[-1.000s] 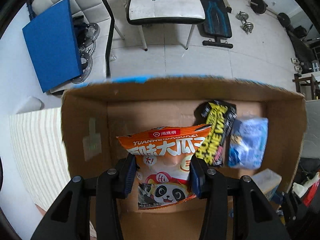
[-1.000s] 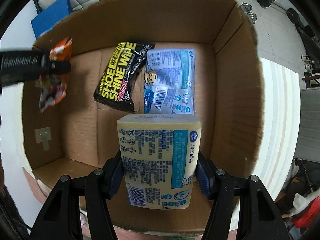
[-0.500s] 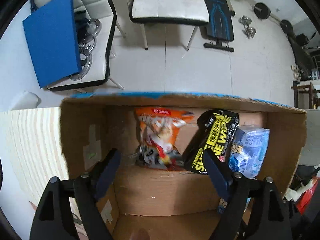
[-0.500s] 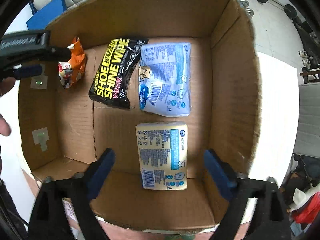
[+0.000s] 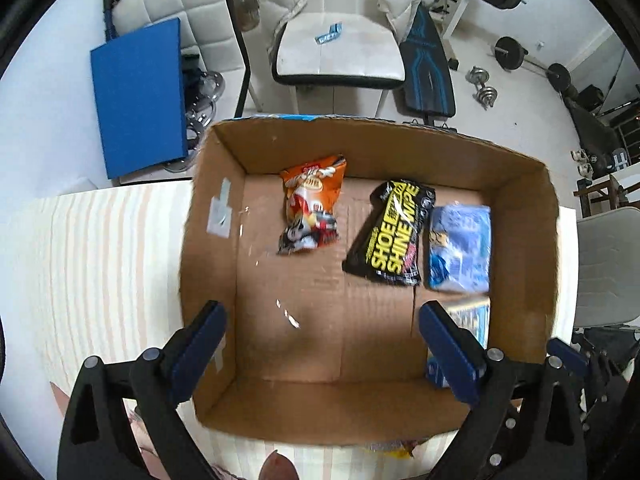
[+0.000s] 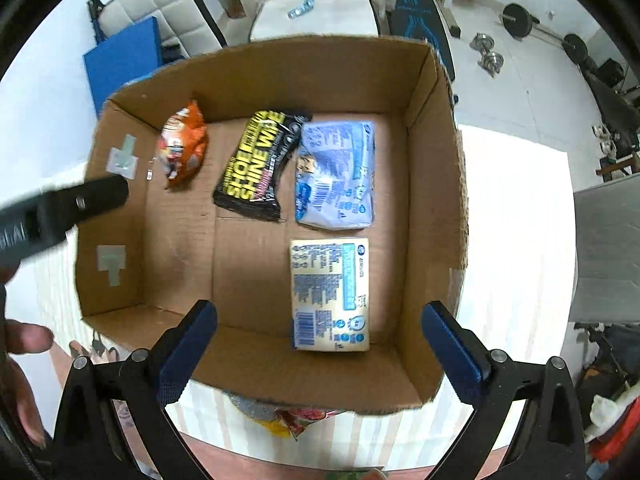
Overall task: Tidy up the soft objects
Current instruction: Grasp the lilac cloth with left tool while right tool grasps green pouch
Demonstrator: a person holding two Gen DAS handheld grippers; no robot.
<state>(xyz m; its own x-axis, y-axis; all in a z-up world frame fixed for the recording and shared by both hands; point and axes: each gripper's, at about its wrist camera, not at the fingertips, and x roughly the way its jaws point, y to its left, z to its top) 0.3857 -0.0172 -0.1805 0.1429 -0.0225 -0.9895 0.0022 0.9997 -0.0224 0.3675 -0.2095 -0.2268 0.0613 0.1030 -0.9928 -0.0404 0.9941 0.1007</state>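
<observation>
A cardboard box (image 6: pixel 436 184) stands open on a tabletop covered by a pale striped cloth (image 5: pixel 108 264), and four soft packs lie on its floor. Along the far wall, from left to right, are an orange snack bag (image 6: pixel 182 146), a black shoe shine wipe pack (image 6: pixel 256 168) with yellow lettering, and a light blue wet-wipe pack (image 6: pixel 336 174). The black pack touches or slightly overlaps the left edge of the blue one; the orange bag lies apart from it, close to the far left corner. Nearer the front, just in front of the blue pack and close to the right wall, lies a pale yellow tissue pack (image 6: pixel 330 294), flat with its printed side up.

The left gripper (image 5: pixel 322 344) hovers above the near left part of the box, its jaws wide apart and holding nothing; in the left wrist view the orange snack bag (image 5: pixel 312 204) lies well ahead of them. The right gripper (image 6: pixel 320 344) hangs over the near edge of the box, jaws also spread wide and empty, with the tissue pack on the floor between and beyond them. A crumpled colourful wrapper (image 6: pixel 288 416) peeks out on the cloth just outside the front wall
</observation>
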